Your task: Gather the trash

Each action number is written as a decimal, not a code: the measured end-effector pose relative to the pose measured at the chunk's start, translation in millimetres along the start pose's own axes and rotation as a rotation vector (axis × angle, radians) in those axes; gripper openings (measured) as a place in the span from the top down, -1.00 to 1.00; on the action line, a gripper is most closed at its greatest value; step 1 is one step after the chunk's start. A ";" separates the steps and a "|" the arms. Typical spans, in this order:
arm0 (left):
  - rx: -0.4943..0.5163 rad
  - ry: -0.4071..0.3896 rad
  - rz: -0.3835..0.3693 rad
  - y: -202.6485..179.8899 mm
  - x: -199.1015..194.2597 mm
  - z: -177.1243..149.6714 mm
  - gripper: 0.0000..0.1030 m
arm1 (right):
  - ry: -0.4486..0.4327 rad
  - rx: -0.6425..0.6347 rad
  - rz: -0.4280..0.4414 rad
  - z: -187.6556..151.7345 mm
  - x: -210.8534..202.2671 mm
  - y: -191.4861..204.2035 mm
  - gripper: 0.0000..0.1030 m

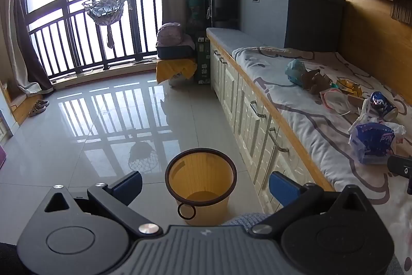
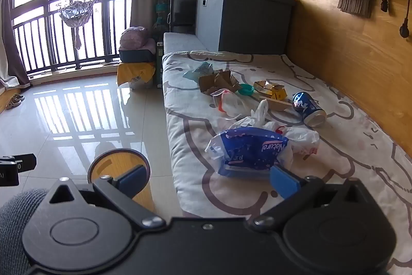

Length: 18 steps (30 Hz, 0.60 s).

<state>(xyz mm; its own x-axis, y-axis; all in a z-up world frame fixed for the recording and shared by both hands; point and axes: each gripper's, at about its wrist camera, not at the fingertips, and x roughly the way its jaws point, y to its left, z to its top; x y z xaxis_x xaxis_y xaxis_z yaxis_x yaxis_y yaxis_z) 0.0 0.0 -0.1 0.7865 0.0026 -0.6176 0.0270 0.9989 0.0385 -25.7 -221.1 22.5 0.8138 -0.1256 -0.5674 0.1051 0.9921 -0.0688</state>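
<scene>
Trash lies scattered on the patterned bed cover (image 2: pixel 347 172): a blue plastic wrapper (image 2: pixel 247 151) nearest, a white plastic bag (image 2: pixel 298 134), a blue can (image 2: pixel 309 107) on its side, torn cardboard (image 2: pixel 219 83), a yellow packet (image 2: pixel 270 89) and a clear bag (image 2: pixel 229 101). A yellow waste bin (image 1: pixel 200 184) with a dark rim stands empty on the floor beside the bed. My left gripper (image 1: pixel 206 187) hangs open above the bin. Just short of the blue wrapper, my right gripper (image 2: pixel 208 182) is open and holds nothing. The wrapper (image 1: pixel 370 143) and can (image 1: pixel 383 105) also show at right in the left wrist view.
White drawers (image 1: pixel 247 99) run along the bed's side. A grey storage box (image 2: pixel 244 17) stands at the bed's far end. A wooden wall (image 2: pixel 347 56) borders the bed on the right. Glossy tiled floor (image 1: pixel 90 120) stretches to the balcony railing (image 1: pixel 77 43). Slippers (image 1: pixel 38 106) lie at far left.
</scene>
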 end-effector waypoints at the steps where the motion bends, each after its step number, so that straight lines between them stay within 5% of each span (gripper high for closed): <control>1: 0.003 -0.004 0.002 -0.2 -0.1 -0.1 -1.00 | 0.000 0.001 0.001 0.0 0.0 0.1 -1.00; 18: -0.002 -0.003 -0.002 0.0 -0.1 0.0 -1.00 | 0.002 -0.002 0.000 0.1 -1.3 1.1 -1.00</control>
<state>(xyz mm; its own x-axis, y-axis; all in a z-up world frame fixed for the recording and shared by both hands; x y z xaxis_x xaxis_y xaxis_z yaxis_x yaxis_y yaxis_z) 0.0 -0.1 0.0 0.7885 0.0008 -0.6150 0.0271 0.9990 0.0361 -26.6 -219.9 23.2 0.8125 -0.1258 -0.5693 0.1044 0.9921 -0.0702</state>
